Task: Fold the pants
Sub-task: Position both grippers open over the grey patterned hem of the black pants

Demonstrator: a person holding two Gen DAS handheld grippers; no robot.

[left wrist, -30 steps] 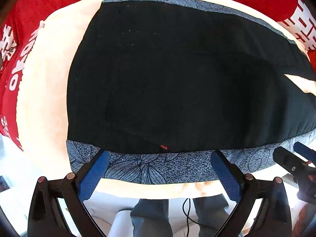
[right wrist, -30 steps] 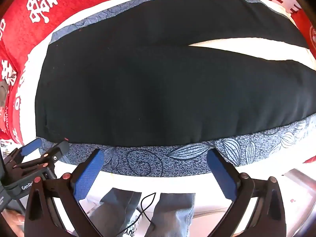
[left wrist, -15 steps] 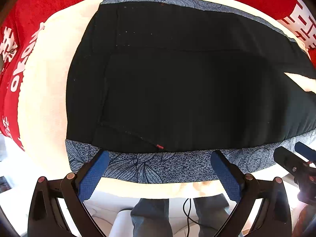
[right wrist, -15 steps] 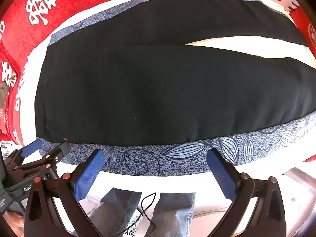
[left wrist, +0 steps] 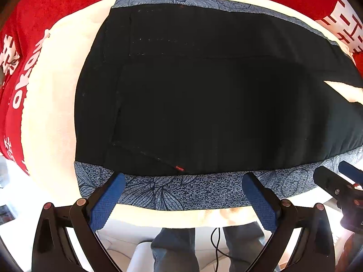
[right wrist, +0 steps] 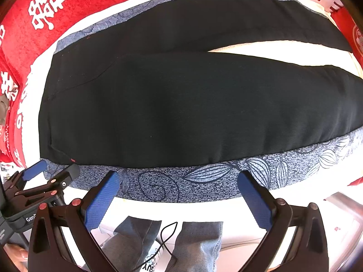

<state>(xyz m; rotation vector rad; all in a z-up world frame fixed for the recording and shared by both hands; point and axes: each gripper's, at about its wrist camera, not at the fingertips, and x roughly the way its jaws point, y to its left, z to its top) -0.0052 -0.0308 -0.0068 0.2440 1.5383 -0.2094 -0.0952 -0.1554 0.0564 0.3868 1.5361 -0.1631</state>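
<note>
Drifted slightly down toward the near hem since 1 s ago, little else changed. Pants (left wrist: 204, 95) spread flat on the cream bed, black with patterned blue side bands, waist to the left, 2 legs parting to the right. Left gripper (left wrist: 183, 195) spread wide, holding nothing, above the near band. Right gripper (right wrist: 179, 192) likewise spread and empty. Likely soft, light, limp, prone to sagging; best pinched along the near band edge, 1 grip near the waist, 1 farther down the leg
</note>
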